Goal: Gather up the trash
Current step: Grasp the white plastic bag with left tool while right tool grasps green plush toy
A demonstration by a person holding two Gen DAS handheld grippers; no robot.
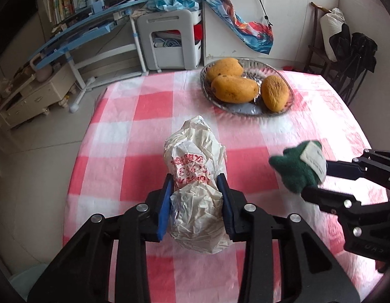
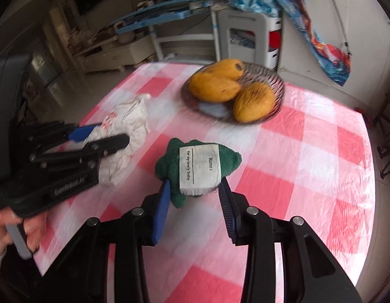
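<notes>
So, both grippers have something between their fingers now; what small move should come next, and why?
Probably lift both straight up off the checked tablecloth. The left gripper pinches the crumpled paper wrapper and the right gripper has the green plush toy between its pads, though the right pad looks barely touching; no bin is visible.

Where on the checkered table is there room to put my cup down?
The widest bare stretch is the right side of the tablecloth, right of the green cloth and below the fruit bowl. The near edge is also free. It is crowded on the left, around the crumpled paper bag.
</notes>
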